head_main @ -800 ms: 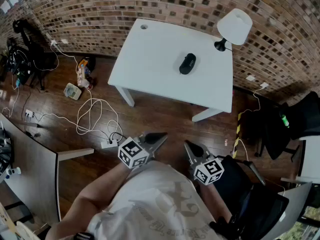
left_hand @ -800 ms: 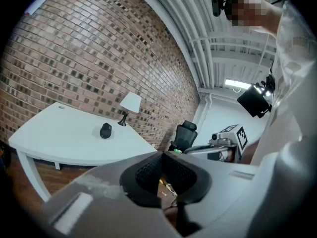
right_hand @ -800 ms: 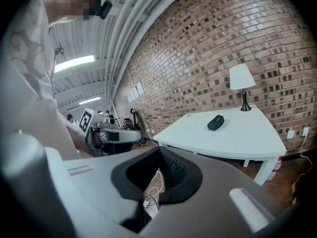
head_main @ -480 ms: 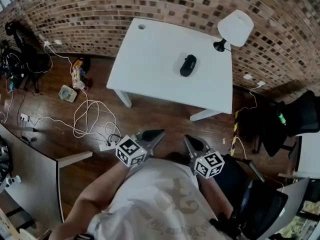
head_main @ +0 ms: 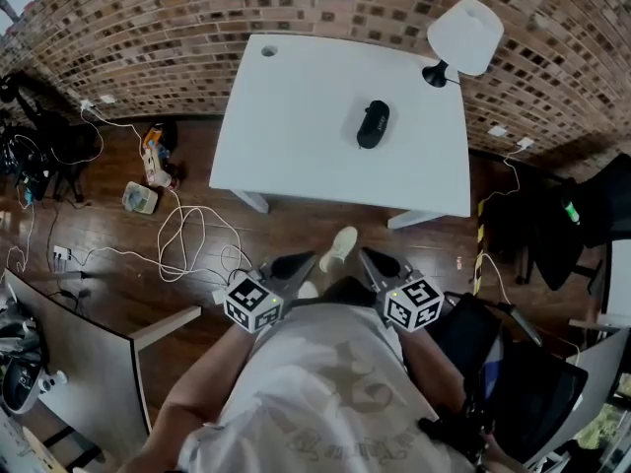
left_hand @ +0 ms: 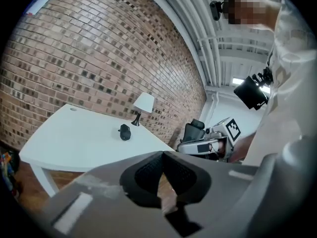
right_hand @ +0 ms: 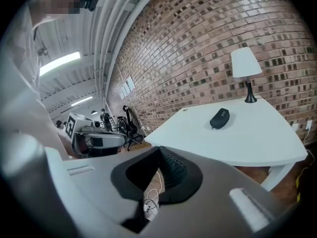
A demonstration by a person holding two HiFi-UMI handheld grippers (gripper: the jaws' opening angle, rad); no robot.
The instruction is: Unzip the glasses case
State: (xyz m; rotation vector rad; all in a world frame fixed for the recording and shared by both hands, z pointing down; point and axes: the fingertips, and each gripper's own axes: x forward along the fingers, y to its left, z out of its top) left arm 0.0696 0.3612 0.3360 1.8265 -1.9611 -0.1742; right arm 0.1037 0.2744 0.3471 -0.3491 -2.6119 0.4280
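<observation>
Black case (head_main: 372, 124) lies toward the tabletop's (head_main: 296, 116) far right corner by the lamp (head_main: 463, 35), well apart from left claw (head_main: 294, 264) and right claw (head_main: 375, 262), both closed empty at the waist, probably because the person has yet to reach it.

The glasses case (head_main: 373, 123) lies on the counter (head_main: 296, 116), well ahead of the fingers (head_main: 288, 265) of the left gripper (head_main: 302, 261) and right gripper (head_main: 372, 260); the lamp (head_main: 463, 35) stands beyond it, rightward.

Overhead and both gripper views share the far table (head_main: 296, 116)
</observation>
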